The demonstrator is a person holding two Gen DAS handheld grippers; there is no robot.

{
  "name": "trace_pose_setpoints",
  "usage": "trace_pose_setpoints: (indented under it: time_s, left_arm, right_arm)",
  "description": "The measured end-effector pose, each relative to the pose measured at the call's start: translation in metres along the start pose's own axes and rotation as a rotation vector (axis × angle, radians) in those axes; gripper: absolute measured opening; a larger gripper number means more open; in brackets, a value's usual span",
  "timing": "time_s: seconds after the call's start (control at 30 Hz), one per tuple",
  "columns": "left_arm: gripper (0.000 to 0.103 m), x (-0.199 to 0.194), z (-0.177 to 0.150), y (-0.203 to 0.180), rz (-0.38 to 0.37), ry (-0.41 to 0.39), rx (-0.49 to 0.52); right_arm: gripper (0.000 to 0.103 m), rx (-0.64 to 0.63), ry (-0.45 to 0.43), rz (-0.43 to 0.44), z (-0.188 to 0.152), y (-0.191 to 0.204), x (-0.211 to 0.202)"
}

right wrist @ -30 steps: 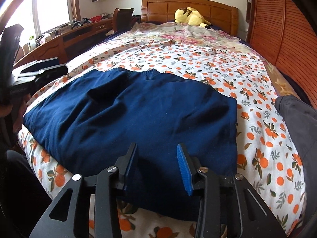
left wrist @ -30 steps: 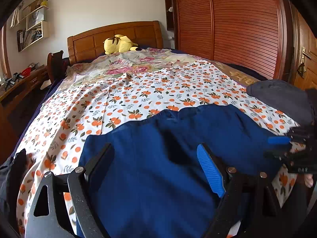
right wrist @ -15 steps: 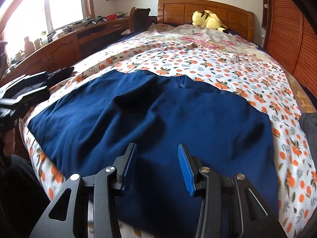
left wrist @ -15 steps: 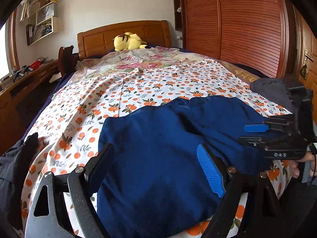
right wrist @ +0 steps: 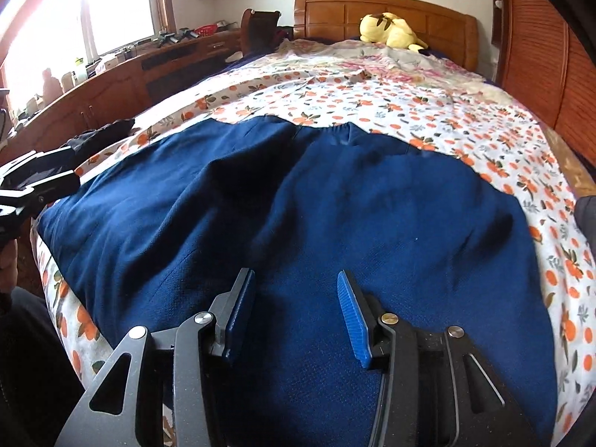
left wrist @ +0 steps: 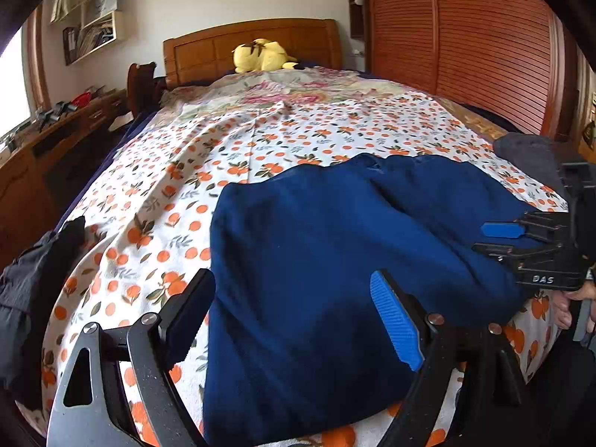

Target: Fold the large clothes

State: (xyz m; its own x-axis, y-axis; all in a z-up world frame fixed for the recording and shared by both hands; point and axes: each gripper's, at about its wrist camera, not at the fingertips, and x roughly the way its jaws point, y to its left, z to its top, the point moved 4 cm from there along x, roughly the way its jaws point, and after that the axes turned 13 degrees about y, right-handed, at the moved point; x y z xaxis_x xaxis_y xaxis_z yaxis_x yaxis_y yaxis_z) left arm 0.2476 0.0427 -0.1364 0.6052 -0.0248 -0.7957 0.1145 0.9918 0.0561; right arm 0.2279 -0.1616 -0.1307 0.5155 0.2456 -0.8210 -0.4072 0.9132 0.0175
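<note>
Both tongs, left gripper [left wrist: 294,320] and right gripper [right wrist: 296,313], gape apart over the dark-blue cloth garment [right wrist: 298,223]; pinch its near hem at matching corners.

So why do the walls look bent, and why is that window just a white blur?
Left wrist view: the fisheye lens bows the wardrobe and darkens the corners. Right wrist view: daylight overexposes the window to plain white, while the blue garment stays evenly lit, its creases softly shadowed; both views are sharp.

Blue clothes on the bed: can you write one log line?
blue garment: flat on bed | left gripper: open | right gripper: open
</note>
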Motion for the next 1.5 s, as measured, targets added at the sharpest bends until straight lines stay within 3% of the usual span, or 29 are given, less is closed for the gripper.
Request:
trace_pose_setpoints:
  time_s: [0.23, 0.47, 0.77, 1.13, 1.2, 1.3, 1.4, 1.47, 1.5]
  left_arm:
    - [0.086, -0.002, -0.020, 0.011, 0.011, 0.044, -0.054]
    - [0.086, -0.003, -0.049, 0.027, 0.039, 0.080, -0.108]
    - [0.086, 0.005, -0.077, 0.045, -0.022, 0.122, -0.202]
    - [0.082, 0.013, -0.088, 0.044, -0.044, 0.138, -0.235]
    - [0.074, 0.014, -0.089, 0.043, -0.067, 0.138, -0.240]
    - [0.048, 0.013, -0.087, 0.034, -0.116, 0.150, -0.218]
    - [0.034, 0.009, -0.082, 0.025, -0.093, 0.164, -0.183]
    - [0.017, 0.004, -0.076, 0.020, -0.094, 0.159, -0.170]
    - [0.015, -0.003, -0.070, 0.016, -0.091, 0.147, -0.166]
  right_arm:
    - [0.048, -0.043, -0.086, 0.075, -0.007, 0.012, -0.031]
    - [0.048, -0.097, 0.025, 0.055, -0.018, 0.014, -0.003]
    - [0.050, -0.103, 0.026, 0.037, -0.016, 0.018, -0.001]
    - [0.051, -0.119, 0.020, 0.028, -0.018, 0.016, -0.003]
    - [0.052, -0.122, 0.018, 0.027, -0.019, 0.015, -0.004]
    - [0.052, -0.120, 0.017, 0.031, -0.019, 0.013, -0.007]
    - [0.052, -0.116, 0.014, 0.030, -0.020, 0.010, -0.011]
    - [0.052, -0.111, 0.009, 0.027, -0.022, 0.005, -0.016]
    - [0.052, -0.110, 0.003, 0.024, -0.023, 0.002, -0.018]
